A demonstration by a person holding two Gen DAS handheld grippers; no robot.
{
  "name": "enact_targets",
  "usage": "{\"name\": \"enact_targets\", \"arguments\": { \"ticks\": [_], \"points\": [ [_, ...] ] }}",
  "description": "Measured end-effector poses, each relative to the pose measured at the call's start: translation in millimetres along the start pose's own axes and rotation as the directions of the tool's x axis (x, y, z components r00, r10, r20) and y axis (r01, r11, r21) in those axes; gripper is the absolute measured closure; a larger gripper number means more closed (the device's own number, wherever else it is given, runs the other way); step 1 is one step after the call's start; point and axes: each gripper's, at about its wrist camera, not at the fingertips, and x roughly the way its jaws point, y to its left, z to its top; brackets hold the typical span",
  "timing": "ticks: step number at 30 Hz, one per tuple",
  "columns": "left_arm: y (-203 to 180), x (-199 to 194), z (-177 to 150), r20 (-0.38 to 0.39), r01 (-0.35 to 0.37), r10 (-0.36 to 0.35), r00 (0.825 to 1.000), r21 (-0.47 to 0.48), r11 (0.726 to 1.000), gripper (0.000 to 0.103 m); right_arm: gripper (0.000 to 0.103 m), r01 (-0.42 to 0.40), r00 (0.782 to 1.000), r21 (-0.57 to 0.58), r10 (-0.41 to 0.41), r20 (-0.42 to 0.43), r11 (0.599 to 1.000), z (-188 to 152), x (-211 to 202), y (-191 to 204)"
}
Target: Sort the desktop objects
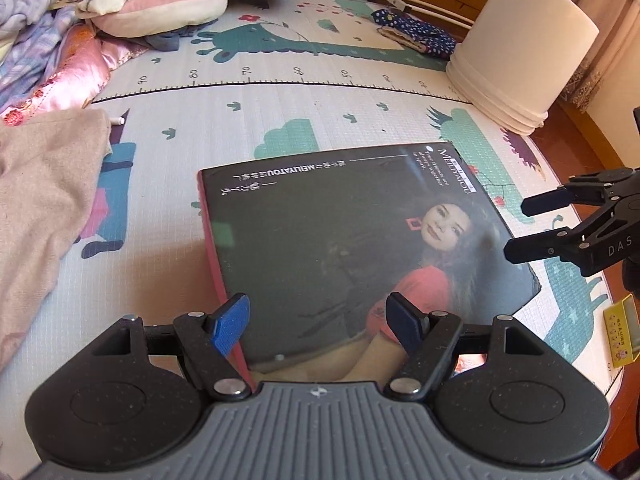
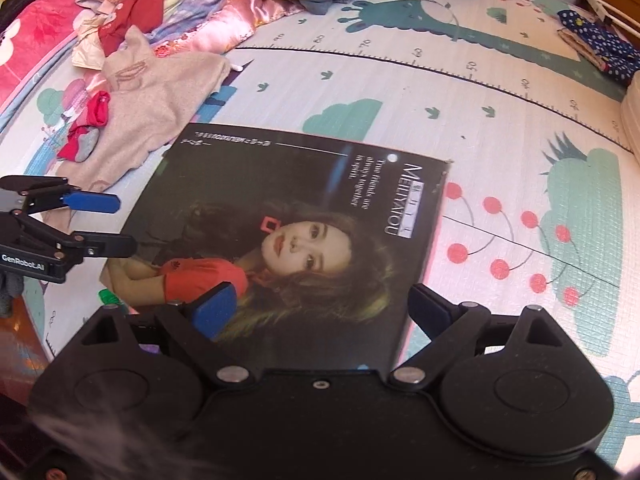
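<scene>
A dark glossy magazine (image 1: 320,232) with a woman in a red top on its cover lies flat on the patterned play mat (image 1: 280,120). It also shows in the right wrist view (image 2: 280,216). My left gripper (image 1: 320,320) is open and hovers over the magazine's near edge, holding nothing. It shows in the right wrist view (image 2: 116,224) at the magazine's left edge. My right gripper (image 2: 320,312) is open over the magazine's other near edge, empty. It shows in the left wrist view (image 1: 516,228) at the magazine's right side.
A beige cloth (image 1: 44,184) lies left of the magazine, also in the right wrist view (image 2: 160,96). A white cylindrical bin (image 1: 524,48) stands at the far right. A pink pillow (image 1: 168,4) and piled clothes (image 2: 132,4) sit at the back. A dotted blue pouch (image 1: 416,32) lies far right.
</scene>
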Motion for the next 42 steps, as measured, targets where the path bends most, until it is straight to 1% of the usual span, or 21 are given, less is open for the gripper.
{"name": "enact_targets", "arguments": {
  "ticks": [3, 5, 10, 15, 17, 20, 22, 24, 28, 31, 34, 38, 42],
  "points": [
    [-5, 10, -2, -0.018, -0.002, 0.002, 1.0, 0.02, 1.0, 0.028, 0.009, -0.021, 0.999, -0.026, 0.02, -0.03, 0.999, -2, 8, 9],
    [-7, 16, -4, -0.027, 0.016, -0.015, 1.0, 0.022, 1.0, 0.028, 0.009, -0.027, 0.998, -0.033, 0.025, -0.053, 0.999, -4, 13, 12],
    [-4, 24, -5, -0.029, 0.033, -0.033, 0.999, -0.006, 0.999, 0.027, 0.009, -0.032, 0.995, -0.026, 0.03, -0.095, 0.999, -10, 23, 9],
    [-1, 23, -3, -0.035, 0.047, -0.048, 0.998, -0.028, 0.998, 0.026, 0.007, -0.046, 0.995, -0.001, 0.046, -0.093, 0.999, -11, 26, 6],
    [-4, 23, -3, -0.042, 0.036, -0.037, 0.998, -0.011, 0.999, 0.026, 0.007, -0.05, 0.994, 0.013, 0.051, -0.097, 0.999, -10, 26, 6],
    [-9, 23, -2, -0.072, 0.009, -0.01, 0.997, -0.021, 1.0, 0.026, 0.007, -0.049, 0.994, 0.029, 0.052, -0.1, 0.998, -13, 23, 6],
    [-8, 20, -1, -0.091, -0.006, -0.001, 0.996, -0.071, 0.997, 0.026, 0.007, -0.035, 0.994, 0.045, 0.04, -0.105, 0.998, -15, 19, 6],
    [-6, 11, -2, -0.086, -0.016, 0.006, 0.996, -0.111, 0.994, 0.026, 0.007, -0.02, 0.994, 0.071, 0.028, -0.106, 0.997, -17, 11, 6],
    [-10, -12, -1, -0.064, -0.028, 0.017, 0.998, -0.169, 0.985, 0.026, 0.007, 0.004, 0.997, 0.13, 0.006, -0.078, 0.991, -19, -13, 11],
    [-23, -37, -2, -0.028, -0.034, 0.03, 0.999, -0.178, 0.983, 0.025, 0.006, 0.059, 0.997, 0.109, -0.053, -0.053, 0.992, -21, -36, 25],
    [-37, -61, -2, 0.009, -0.041, 0.043, 0.999, -0.187, 0.981, 0.025, 0.006, 0.12, 0.993, 0.067, -0.119, -0.019, 0.991, -23, -59, 41],
    [-55, -94, -2, 0.056, -0.05, 0.063, 0.996, -0.198, 0.979, 0.025, 0.006, 0.169, 0.985, 0.078, -0.172, 0.031, 0.983, -33, -89, 60],
    [-74, -119, -12, 0.073, -0.11, 0.125, 0.989, -0.174, 0.979, 0.025, 0.006, 0.205, 0.973, 0.059, -0.209, 0.093, 0.977, -46, -119, 84]
  ]
}}
